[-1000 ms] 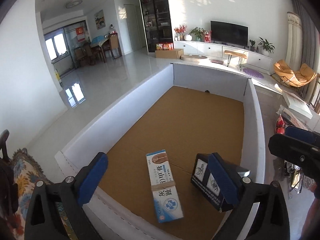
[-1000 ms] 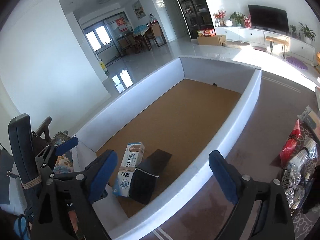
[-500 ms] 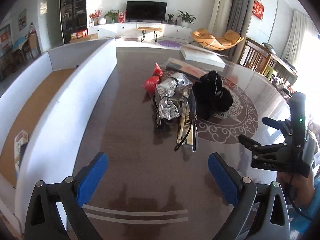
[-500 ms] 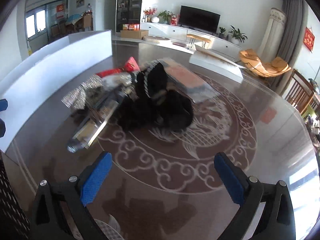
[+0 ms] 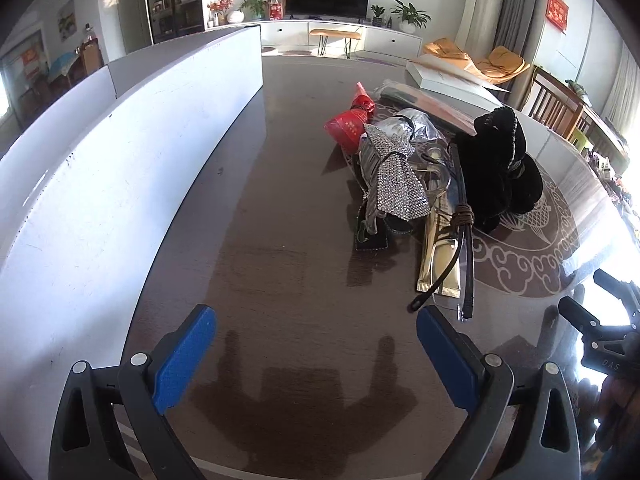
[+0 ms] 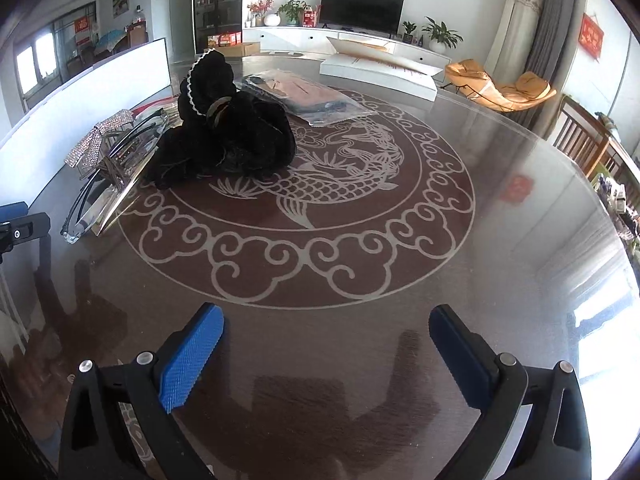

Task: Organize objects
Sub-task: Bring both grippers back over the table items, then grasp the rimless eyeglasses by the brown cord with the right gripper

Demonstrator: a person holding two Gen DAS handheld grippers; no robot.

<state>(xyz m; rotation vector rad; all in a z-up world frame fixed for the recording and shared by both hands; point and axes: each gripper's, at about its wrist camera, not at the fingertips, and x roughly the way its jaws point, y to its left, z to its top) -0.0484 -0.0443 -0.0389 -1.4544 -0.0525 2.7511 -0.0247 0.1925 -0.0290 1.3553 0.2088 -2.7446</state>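
Note:
A heap of loose items lies on the dark round table [image 5: 280, 272]: a black plush garment [image 5: 502, 168] [image 6: 228, 128], a rhinestone bow [image 5: 394, 180] [image 6: 96, 140], a red packet [image 5: 350, 124], a gold foil pouch [image 5: 438, 264], a black headband [image 5: 464, 240] and a clear-wrapped flat package [image 6: 308, 98]. My left gripper [image 5: 316, 350] hangs open over bare table in front of the heap, nothing between its fingers. My right gripper [image 6: 326, 344] is open too, above the fish pattern's rim, to the right of the heap. Its body appears at the right edge of the left wrist view.
A white-walled box [image 5: 132, 132] [image 6: 100, 80] stands along the table's left side. A flat white box [image 6: 380, 70] lies at the far edge. Chairs [image 6: 580, 140] stand to the right. The fish medallion [image 6: 320, 192] fills the table's middle.
Both grippers have swung away from the white box, where a toothpaste carton and a dark box lie, to the right and down over the table. Since half a second ago they drew slightly closer to the heap.

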